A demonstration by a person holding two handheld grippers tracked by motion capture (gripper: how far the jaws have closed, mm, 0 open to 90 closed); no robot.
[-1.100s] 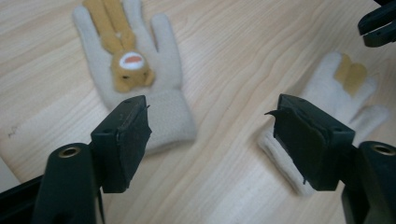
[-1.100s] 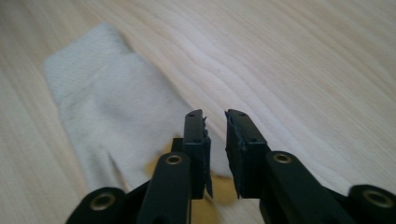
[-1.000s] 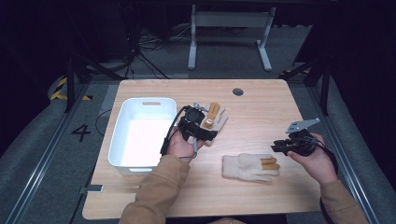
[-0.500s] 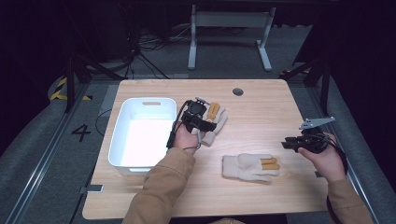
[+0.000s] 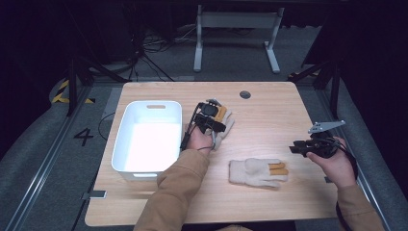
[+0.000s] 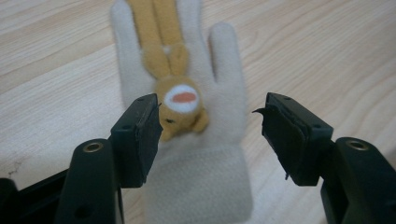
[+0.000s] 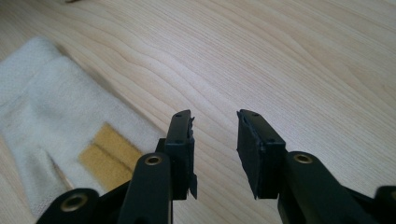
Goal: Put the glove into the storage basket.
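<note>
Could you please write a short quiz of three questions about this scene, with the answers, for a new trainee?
1. True or false: the left gripper already squeezes the glove with the rabbit.
2. Which thing lies nearest the right gripper? A) the white bin B) the glove with two yellow fingers C) the dark round hole in the table
3. Fill in: the white bin stands at the person's ____ side.

Key
1. False: the fingers stand apart on either side of the cuff, without pressing it.
2. B
3. left
</note>
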